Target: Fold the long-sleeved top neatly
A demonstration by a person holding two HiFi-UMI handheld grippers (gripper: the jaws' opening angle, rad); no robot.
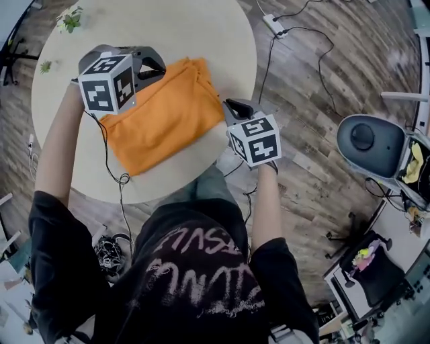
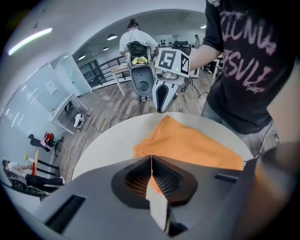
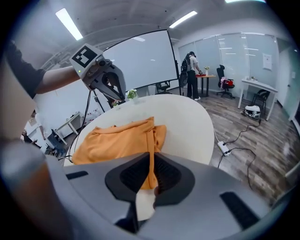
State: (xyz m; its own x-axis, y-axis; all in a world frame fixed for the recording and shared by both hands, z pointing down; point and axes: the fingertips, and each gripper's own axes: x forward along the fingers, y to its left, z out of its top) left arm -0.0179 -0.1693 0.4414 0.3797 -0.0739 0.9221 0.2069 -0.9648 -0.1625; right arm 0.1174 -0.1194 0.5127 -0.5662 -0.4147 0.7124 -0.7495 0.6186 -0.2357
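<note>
On the round table (image 1: 191,27), in its near half, lay the folded orange top (image 1: 164,114). The left gripper (image 1: 158,66) was clenched, the right gripper (image 1: 235,105) slightly parted at the table's right rim; I felt it should lift straight, dragging nothing.

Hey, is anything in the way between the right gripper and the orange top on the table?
Nothing visible is. The right gripper is right at the edge of the orange top, with no object between them. The green sprigs lie at the far rim of the table, well clear.
</note>
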